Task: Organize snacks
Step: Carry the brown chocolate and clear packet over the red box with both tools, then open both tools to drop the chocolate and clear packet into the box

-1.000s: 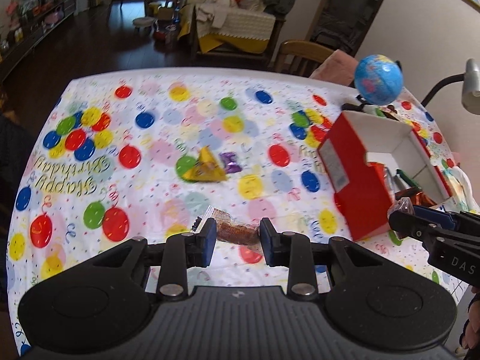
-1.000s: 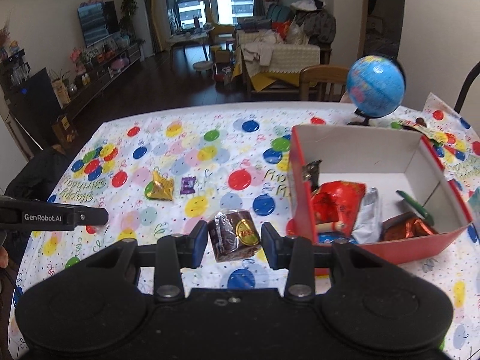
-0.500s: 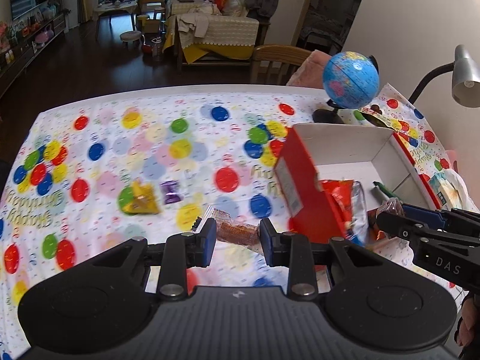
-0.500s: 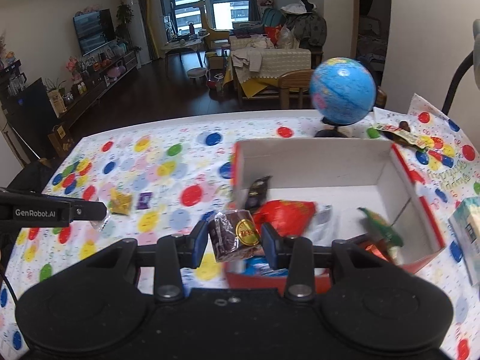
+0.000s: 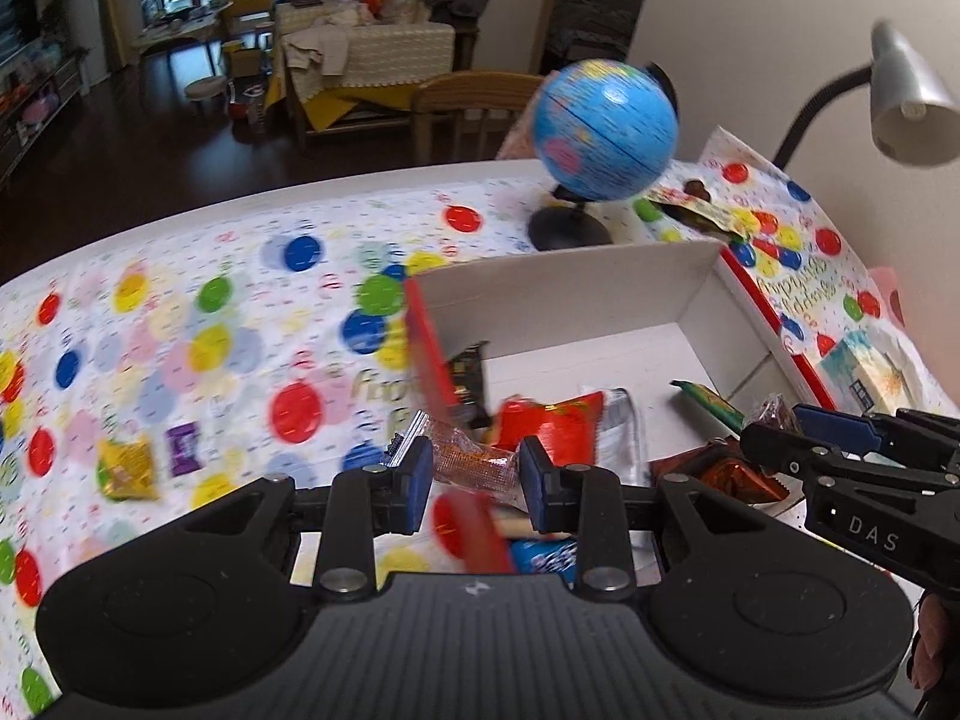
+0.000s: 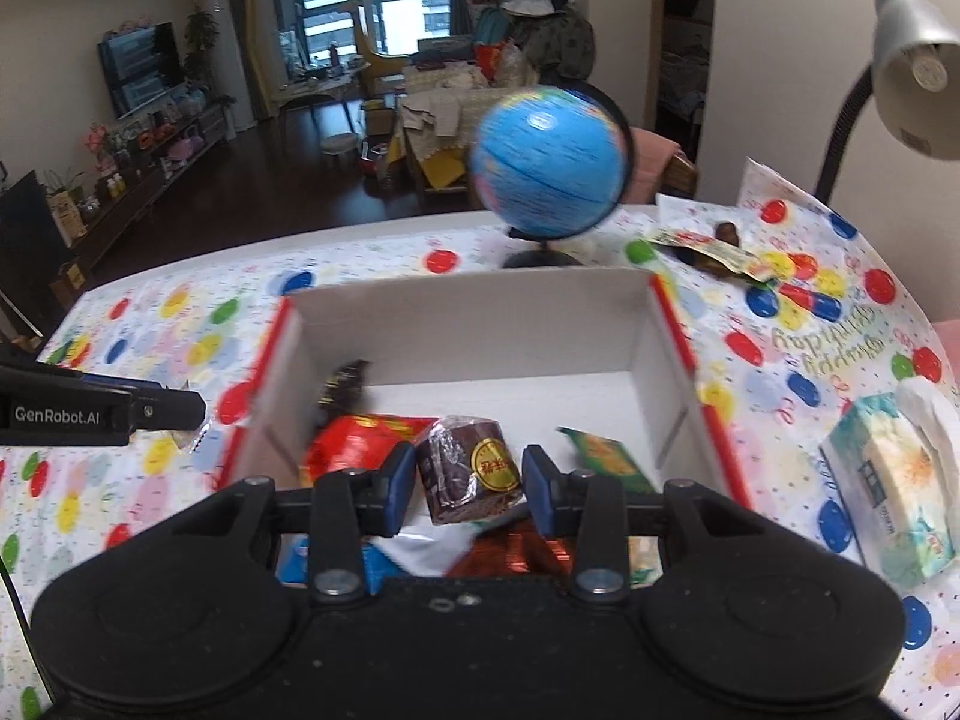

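1. Lying loose at the far left of the counter [image 5: 180, 360], which is covered by a white cloth printed with coloured balloons, are a small yellow-gold foil packet [image 5: 127, 468] and, just beside it, a small purple wrapped sweet [image 5: 184, 449]; both sit well apart from the box, so they count as work left to do.
2. The left tongs [image 5: 471, 474] pinch a clear plastic packet with an orange-brown snack inside [image 5: 474, 459], held above the red near-left wall of the box, right at the rim rather than clearly over the floor.
3. The red cardboard box with a white inside [image 6: 468, 324] already holds several snacks: a dark wrapper leaning on its left wall [image 6: 342, 387], a red shiny bag [image 6: 354, 438], a green packet [image 6: 606, 456], some copper-coloured foil [image 5: 732, 474] and a blue wrapper at the near edge [image 6: 372, 564]. A good share of the sorting looks done.
4. The right tongs [image 6: 468, 477] pinch a dark brown wrapped cake with a round gold label [image 6: 471, 468], hanging over the box interior above the pile; a release here would likely land it inside.
5. Beyond the box's far right corner, a yellow-green wrapper [image 6: 714, 252] lies on the counter near the blue desk globe [image 6: 549, 171]; whether it belongs to the job I cannot tell.
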Demonstrator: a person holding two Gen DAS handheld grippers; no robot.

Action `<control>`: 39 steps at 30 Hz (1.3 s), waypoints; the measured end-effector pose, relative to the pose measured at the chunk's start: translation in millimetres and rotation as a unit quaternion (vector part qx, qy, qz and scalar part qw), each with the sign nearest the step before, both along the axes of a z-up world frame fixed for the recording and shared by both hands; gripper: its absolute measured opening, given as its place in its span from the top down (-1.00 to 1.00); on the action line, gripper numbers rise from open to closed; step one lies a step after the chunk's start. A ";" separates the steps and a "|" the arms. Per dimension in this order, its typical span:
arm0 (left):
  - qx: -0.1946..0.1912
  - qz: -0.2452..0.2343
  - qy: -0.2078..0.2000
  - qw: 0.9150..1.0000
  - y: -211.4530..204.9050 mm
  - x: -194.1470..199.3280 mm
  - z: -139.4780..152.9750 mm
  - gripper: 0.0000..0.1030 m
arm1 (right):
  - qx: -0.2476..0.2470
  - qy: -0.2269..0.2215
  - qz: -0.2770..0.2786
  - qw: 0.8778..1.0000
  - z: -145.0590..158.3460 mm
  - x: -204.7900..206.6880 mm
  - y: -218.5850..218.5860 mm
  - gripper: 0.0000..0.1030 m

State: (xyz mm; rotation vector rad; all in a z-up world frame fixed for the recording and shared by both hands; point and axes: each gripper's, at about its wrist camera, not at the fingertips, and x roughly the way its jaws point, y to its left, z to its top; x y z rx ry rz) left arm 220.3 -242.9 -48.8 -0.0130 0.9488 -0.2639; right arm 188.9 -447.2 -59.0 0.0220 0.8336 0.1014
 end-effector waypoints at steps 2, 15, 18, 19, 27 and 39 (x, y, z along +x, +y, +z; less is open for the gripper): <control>0.006 -0.008 0.003 1.000 -13.1 4.9 -5.3 0.41 | 0.002 0.006 -0.008 1.000 -5.6 3.4 -11.2 0.28; 0.017 -0.065 0.039 0.997 -74.0 21.4 -37.2 0.41 | -0.015 0.040 -0.033 0.999 -39.5 28.7 -47.3 0.28; 0.027 -0.061 0.048 0.997 -80.1 28.1 -46.6 0.41 | -0.017 0.050 -0.036 0.998 -46.4 33.1 -50.0 0.28; 0.030 -0.060 0.051 0.996 -81.1 29.9 -49.4 0.41 | -0.017 0.052 -0.034 0.998 -48.3 34.1 -50.3 0.28; 0.049 -0.068 0.051 0.995 -90.1 30.0 -57.9 0.40 | -0.016 0.063 -0.025 0.998 -54.9 35.9 -50.1 0.24; 0.021 -0.067 0.051 0.996 -83.4 19.4 -45.9 -0.11 | -0.002 0.054 -0.021 0.998 -44.1 24.8 -50.0 -0.04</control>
